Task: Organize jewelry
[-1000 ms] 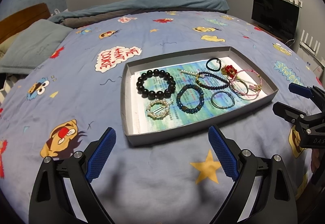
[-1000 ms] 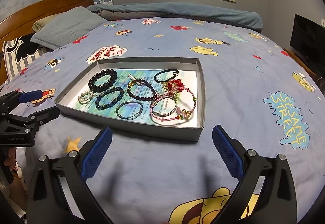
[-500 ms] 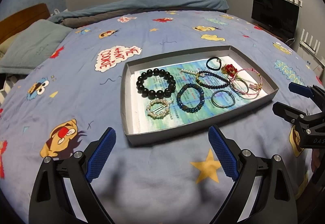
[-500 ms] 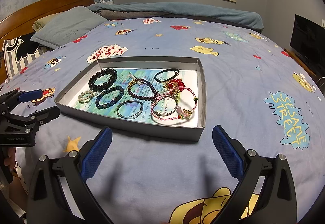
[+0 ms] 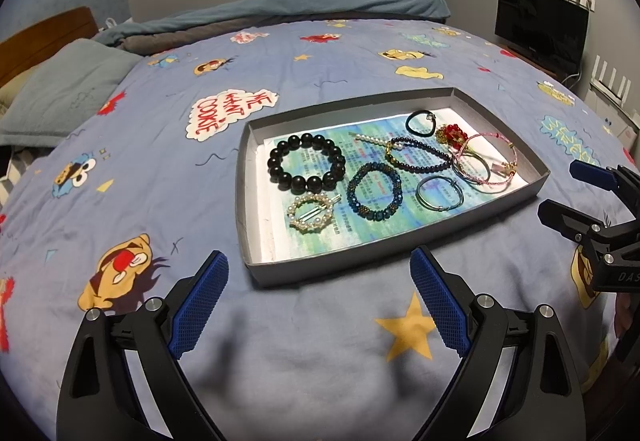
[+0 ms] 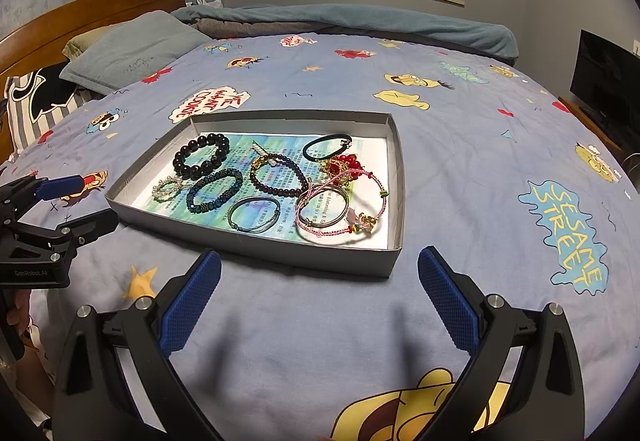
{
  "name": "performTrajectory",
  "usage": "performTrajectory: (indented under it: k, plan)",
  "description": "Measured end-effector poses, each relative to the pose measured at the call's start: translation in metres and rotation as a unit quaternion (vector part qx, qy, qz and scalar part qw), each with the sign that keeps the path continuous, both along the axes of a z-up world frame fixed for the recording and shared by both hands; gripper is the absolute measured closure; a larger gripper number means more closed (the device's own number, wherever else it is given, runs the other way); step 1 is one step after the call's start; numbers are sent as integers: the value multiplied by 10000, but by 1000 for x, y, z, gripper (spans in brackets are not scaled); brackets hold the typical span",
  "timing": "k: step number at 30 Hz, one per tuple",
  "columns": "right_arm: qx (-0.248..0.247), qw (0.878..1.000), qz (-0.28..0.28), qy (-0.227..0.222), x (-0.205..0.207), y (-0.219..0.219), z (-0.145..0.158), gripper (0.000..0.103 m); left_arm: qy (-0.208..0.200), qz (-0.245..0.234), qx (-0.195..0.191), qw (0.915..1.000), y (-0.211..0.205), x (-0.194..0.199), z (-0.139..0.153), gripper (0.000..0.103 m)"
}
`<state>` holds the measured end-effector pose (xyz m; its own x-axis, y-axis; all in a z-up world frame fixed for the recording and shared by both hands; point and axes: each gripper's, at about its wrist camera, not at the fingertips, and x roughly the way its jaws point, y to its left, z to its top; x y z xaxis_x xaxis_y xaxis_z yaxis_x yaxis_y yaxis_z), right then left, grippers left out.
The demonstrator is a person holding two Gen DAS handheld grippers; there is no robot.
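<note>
Jewelry tray [image 5: 394, 249] on bed; both claws agape, holding nothing
R view alone shows striped pillow [image 6: 38, 101]; L claw [image 5: 318, 299], R claw [image 6: 318, 293]; bracelets lie flat inside.

Printed text on tray [image 5: 541, 181] liner [image 5: 362, 235] unreadable

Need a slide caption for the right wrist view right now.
Open right gripper hovers over the bedspread before a grey tray of bracelets, with the left gripper alongside.

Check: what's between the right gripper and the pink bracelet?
Right wrist view: only bare bedsheet and the tray's near wall separate the right gripper from the pink bracelet.
</note>
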<state>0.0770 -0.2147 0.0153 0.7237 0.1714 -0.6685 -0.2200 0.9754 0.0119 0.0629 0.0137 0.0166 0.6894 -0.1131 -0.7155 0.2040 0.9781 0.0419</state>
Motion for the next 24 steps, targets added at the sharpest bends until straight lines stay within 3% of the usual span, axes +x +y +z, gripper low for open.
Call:
performTrajectory:
  k: [14, 24]
  plan:
    - [-26, 10000, -4, 4, 1, 1, -1, 6, -166, -75, 216, 9996, -3, 1, -3, 11]
    - [-11, 10000, -13, 5, 3, -2, -1, 6, 13, -10, 241, 9997, 1, 8, -7, 10]
